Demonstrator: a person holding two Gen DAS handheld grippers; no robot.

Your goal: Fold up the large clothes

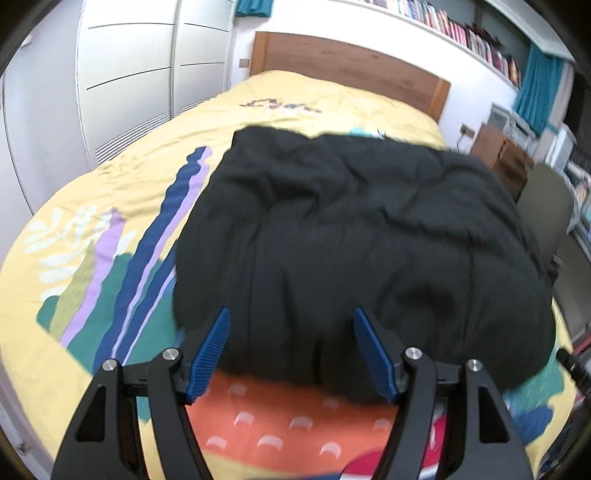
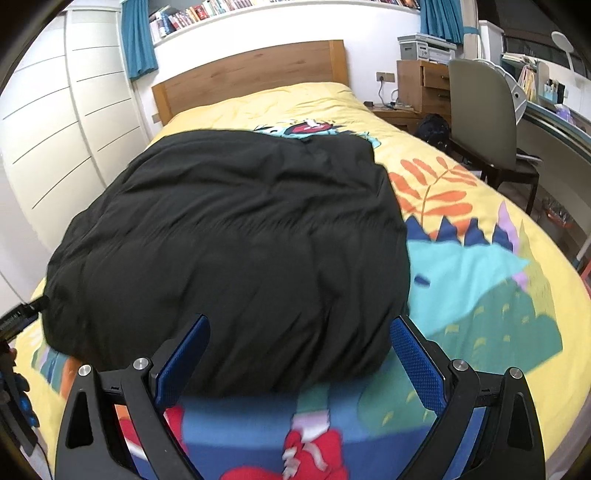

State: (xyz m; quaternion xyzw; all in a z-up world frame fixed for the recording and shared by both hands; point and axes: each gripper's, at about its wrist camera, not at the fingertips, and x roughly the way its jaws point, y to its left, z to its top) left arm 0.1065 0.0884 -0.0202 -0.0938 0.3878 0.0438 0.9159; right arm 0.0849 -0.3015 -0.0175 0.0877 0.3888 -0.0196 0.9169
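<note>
A large black padded garment [image 1: 354, 236] lies folded into a thick rectangle on the yellow patterned bedspread [image 1: 122, 177]. In the left wrist view my left gripper [image 1: 291, 314] hovers at the garment's near edge, its blue pads [image 1: 210, 354] spread apart and nothing pressed between them. In the right wrist view the same black garment [image 2: 236, 236] fills the middle, and my right gripper [image 2: 299, 321] stands open over its near right corner, blue pads [image 2: 417, 362] wide apart and empty. The left gripper's tip [image 2: 22, 317] shows at the far left of that view.
A wooden headboard [image 2: 255, 74] closes the far end of the bed. White wardrobe doors [image 1: 129, 74] run along the left. A grey-green chair [image 2: 484, 110], a desk and a wooden cabinet [image 2: 421, 85] stand to the right. A bookshelf [image 1: 461, 33] hangs above the headboard.
</note>
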